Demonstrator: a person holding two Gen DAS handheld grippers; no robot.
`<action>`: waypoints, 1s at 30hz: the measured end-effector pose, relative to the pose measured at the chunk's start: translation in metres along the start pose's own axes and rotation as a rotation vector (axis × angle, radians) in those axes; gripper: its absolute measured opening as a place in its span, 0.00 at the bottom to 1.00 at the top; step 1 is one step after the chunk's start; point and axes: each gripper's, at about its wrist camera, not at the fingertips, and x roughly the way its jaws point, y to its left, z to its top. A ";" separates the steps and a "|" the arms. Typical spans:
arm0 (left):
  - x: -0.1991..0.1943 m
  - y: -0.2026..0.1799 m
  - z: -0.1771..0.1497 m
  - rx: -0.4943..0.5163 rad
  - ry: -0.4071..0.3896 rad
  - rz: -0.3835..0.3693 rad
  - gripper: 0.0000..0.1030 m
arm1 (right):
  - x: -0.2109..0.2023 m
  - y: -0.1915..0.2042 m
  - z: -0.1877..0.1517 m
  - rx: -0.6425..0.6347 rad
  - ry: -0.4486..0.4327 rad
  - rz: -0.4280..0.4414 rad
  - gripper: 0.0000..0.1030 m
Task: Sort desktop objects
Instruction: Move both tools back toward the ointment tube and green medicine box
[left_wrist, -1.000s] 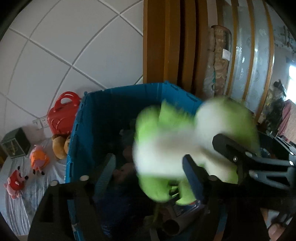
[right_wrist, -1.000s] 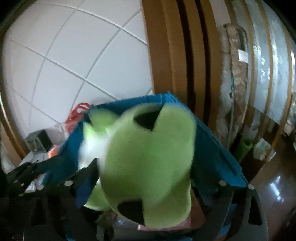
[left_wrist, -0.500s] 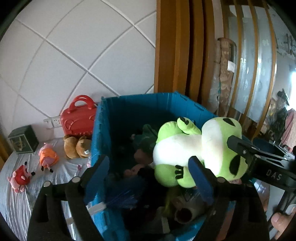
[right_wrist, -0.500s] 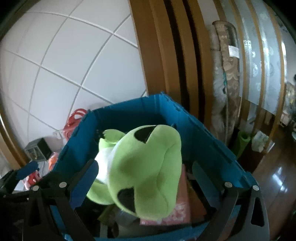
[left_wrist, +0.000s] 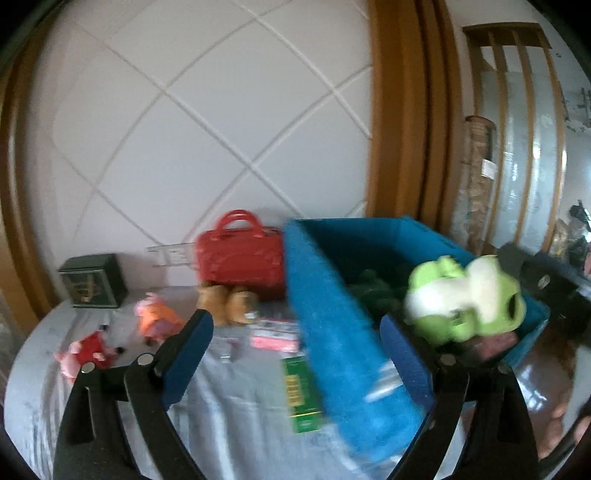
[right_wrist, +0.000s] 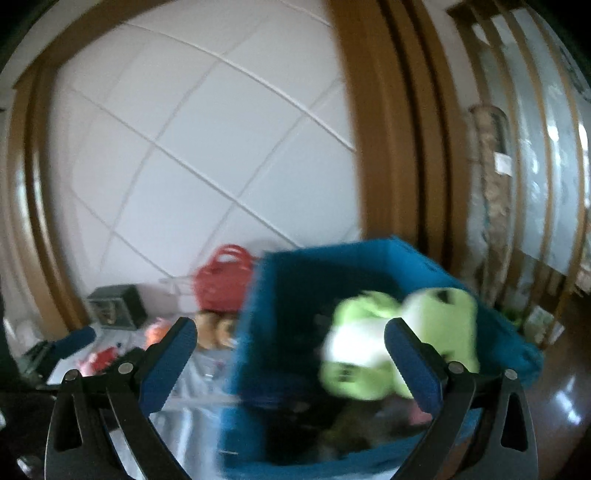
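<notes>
A green and white plush frog (left_wrist: 465, 295) lies on top of the pile inside the blue bin (left_wrist: 325, 295), free of both grippers. My left gripper (left_wrist: 295, 325) hangs over the grey cloth left of the bin; its jaws are opening and nothing is between them. In the right wrist view the frog (right_wrist: 391, 343) rests in the bin (right_wrist: 306, 280) beyond my right gripper (right_wrist: 291, 328), which stands wide open and holds nothing. Both views are blurred by motion.
On the grey cloth (left_wrist: 229, 424) left of the bin sit a red handbag (left_wrist: 240, 258), a dark green box (left_wrist: 92, 280), a pink pig plush (left_wrist: 155, 317), a red plush (left_wrist: 92, 350), a brown bear (left_wrist: 229, 301), a pink pack (left_wrist: 273, 338) and a flat green box (left_wrist: 301, 395).
The frog, a second ago between the two grippers over the bin, now lies in it. Both grippers have opened and drawn back and left, away from the bin.
</notes>
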 end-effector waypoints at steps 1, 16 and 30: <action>-0.005 0.023 -0.004 -0.005 0.000 0.009 0.90 | 0.000 0.019 0.000 -0.008 -0.010 0.018 1.00; 0.031 0.222 -0.066 -0.050 0.186 0.063 0.90 | 0.082 0.213 -0.056 -0.083 0.123 0.056 1.00; 0.183 0.239 -0.124 0.032 0.406 -0.037 0.88 | 0.217 0.182 -0.176 0.134 0.397 -0.072 1.00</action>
